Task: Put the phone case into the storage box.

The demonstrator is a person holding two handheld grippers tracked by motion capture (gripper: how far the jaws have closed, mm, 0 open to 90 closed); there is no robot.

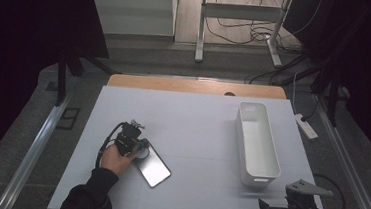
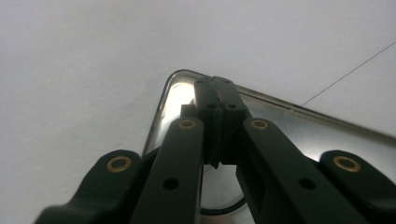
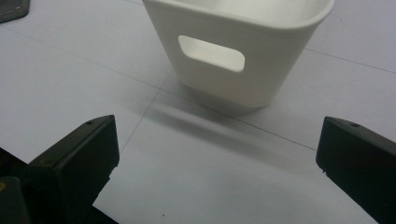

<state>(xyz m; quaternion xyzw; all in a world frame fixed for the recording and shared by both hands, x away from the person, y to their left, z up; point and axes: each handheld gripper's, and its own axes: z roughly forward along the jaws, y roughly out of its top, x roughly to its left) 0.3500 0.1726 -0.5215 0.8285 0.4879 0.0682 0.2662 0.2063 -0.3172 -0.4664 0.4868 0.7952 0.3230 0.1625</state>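
Note:
A person's left hand holds my left gripper (image 1: 139, 148) at the near-left of the table, tilted down over the far corner of a shiny flat metal tray (image 1: 154, 168). In the left gripper view my left gripper (image 2: 219, 93) has its jaws pressed together with nothing visible between them, and the tips hang just inside the metal tray's (image 2: 299, 133) rounded corner. A dark round rim (image 2: 224, 207) shows below the jaws. My right gripper (image 1: 291, 207) rests at the near-right table edge. In the right gripper view my right gripper (image 3: 219, 140) stands wide open and faces the white bin (image 3: 243, 51).
The long white bin (image 1: 257, 140) stands lengthwise at the right of the white table top (image 1: 197, 125), its near end wall showing a handle slot (image 3: 211, 53). A power strip (image 1: 306, 126) lies off the table's right edge. Cables and a stand's legs sit beyond the far edge.

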